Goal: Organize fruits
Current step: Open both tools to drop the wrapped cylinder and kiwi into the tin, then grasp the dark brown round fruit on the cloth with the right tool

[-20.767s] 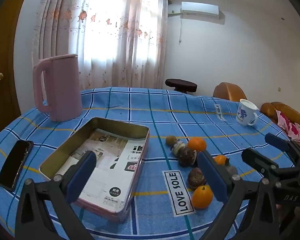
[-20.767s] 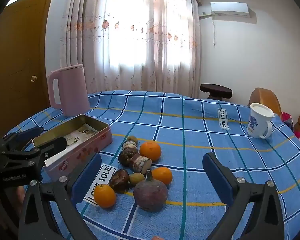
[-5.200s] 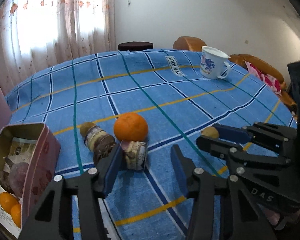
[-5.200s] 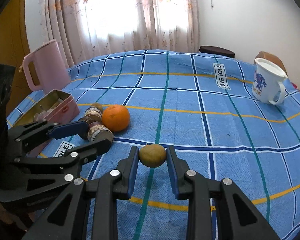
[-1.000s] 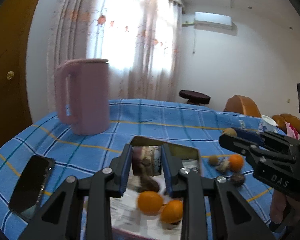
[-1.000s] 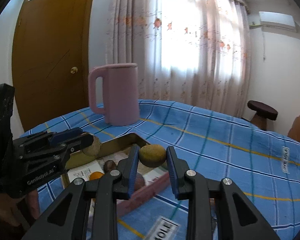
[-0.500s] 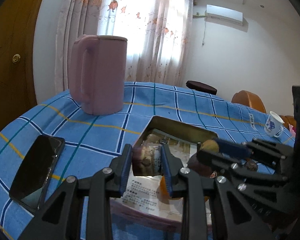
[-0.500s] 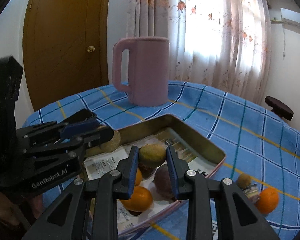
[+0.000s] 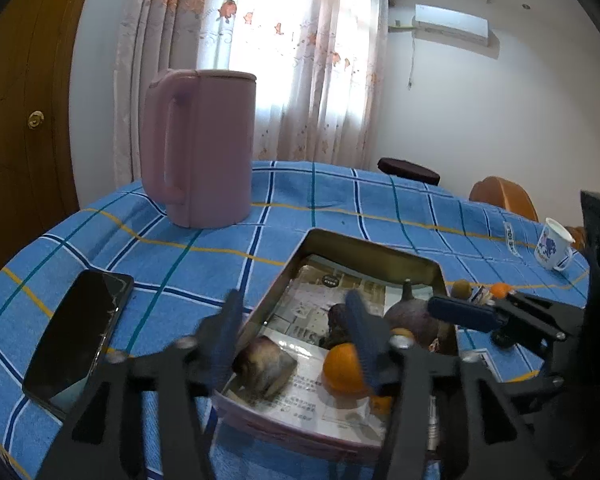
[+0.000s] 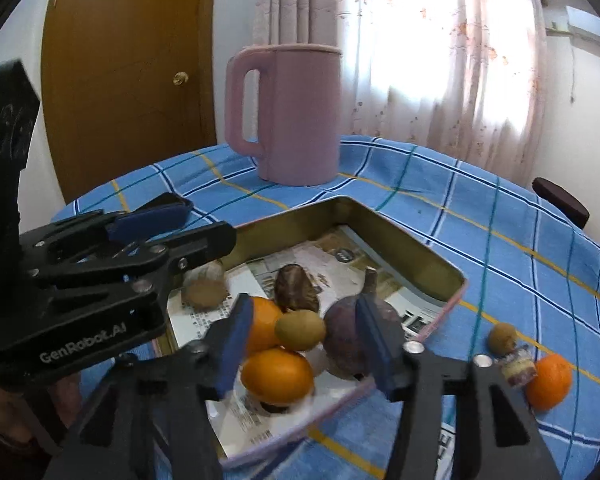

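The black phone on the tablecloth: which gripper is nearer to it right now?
Left. The left gripper hangs open over the tin's near left edge, right beside the black phone. The right gripper is open over the oranges, deeper inside the tin.

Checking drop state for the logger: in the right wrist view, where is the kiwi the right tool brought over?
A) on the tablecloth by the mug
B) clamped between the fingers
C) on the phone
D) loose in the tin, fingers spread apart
D: the kiwi sits among the oranges in the tin, and the right tool stands open around it without touching it.
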Motion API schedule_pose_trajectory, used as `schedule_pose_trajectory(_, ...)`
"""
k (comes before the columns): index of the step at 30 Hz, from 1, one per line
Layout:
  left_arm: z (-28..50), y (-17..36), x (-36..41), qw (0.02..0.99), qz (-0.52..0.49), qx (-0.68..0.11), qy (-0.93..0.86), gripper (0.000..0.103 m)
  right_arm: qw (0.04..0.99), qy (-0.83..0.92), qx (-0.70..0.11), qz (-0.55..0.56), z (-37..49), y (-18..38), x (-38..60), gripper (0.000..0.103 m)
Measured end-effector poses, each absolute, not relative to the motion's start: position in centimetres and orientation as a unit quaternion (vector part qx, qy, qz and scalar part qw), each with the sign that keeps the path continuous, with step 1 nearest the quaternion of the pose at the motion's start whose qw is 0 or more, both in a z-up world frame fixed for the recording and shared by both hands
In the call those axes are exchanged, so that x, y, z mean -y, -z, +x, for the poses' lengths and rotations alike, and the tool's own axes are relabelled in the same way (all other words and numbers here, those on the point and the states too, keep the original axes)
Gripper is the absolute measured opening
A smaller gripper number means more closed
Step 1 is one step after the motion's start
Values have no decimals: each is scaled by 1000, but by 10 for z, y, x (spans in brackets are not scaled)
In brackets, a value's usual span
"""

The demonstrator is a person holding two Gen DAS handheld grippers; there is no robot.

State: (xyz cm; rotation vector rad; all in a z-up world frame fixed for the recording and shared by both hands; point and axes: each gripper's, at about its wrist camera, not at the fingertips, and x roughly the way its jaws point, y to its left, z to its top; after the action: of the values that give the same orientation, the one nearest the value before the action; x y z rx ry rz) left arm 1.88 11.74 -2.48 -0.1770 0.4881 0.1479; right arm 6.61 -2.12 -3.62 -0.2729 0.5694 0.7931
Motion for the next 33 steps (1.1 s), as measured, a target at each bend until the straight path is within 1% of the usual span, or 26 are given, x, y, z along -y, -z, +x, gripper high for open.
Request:
schedule_pose_trajectory(2,15,23,-114,966,-89,-234,-71,70,879,-374,-270,-123,63,32,37,56)
schedule_pose_trajectory(4,13,22,-111,967,-92,-228,-71,80,886,-356,-269,-125,62,29,56,56)
schedule_pose_trajectory(11,15,18,-81,970,-83,-226,-41,82,914,-247,-303,-107,83,32,141,56)
schedule_pose_trajectory(13,17,17,-72,970,-76,-227,-34,86,914,-232,-317,-101,89,37,155,56)
schedule_pose_trajectory(16,19,15,-61,971,-68,-228,-28,87,907,-229,-338,-101,95,43,163,56)
schedule_pose_trajectory(23,22,7,-39,973,-49,-226,-8,92,891,-230,-375,-110,110,56,148,56)
schedule_pose_trajectory(24,22,6,-36,973,-47,-226,-6,93,889,-231,-381,-108,112,58,148,55)
schedule_pose_trajectory(25,23,6,-33,973,-43,-227,-3,93,887,-233,-386,-103,114,59,148,51)
schedule_pose_trajectory(26,25,5,-30,973,-41,-228,-1,93,885,-237,-388,-100,115,59,149,42)
schedule_pose_trajectory(30,32,2,-15,972,-27,-233,12,93,880,-252,-391,-94,115,59,152,40)
schedule_pose_trajectory(33,38,2,0,971,-13,-236,23,93,887,-252,-378,-81,108,55,164,40)
